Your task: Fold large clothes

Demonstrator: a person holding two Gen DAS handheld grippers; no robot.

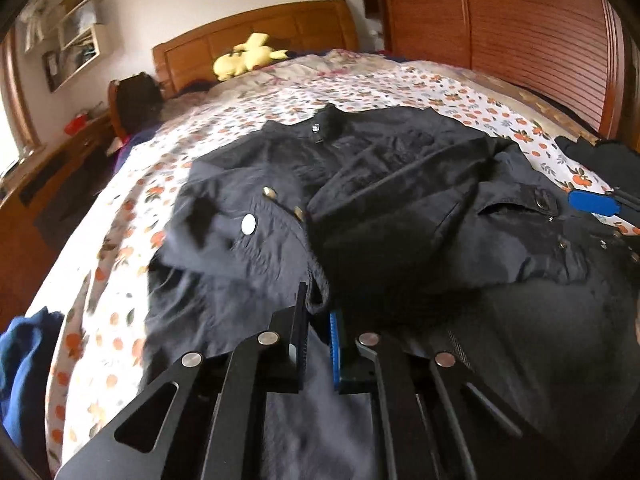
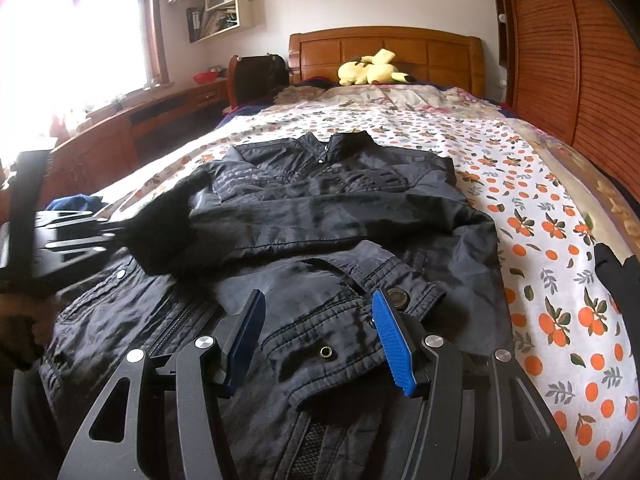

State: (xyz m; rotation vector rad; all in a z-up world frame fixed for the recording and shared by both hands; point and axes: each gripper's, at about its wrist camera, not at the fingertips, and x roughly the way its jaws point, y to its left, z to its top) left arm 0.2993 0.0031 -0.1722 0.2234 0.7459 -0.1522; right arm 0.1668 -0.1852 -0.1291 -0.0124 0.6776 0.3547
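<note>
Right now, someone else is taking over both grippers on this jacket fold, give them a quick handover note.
Left gripper: jaws nearly together on a fold of the black jacket near its left side; whether it truly grips is unclear.
Right gripper: open, hovering over the right sleeve cuff, holding nothing.
Jacket lies front up on the floral bedspread, collar toward the headboard.
Done: both sleeves look folded across the chest.
Left: probably fold the body up and tidy it.

Yellow plush toy (image 2: 372,67) by headboard (image 2: 432,52)
</note>
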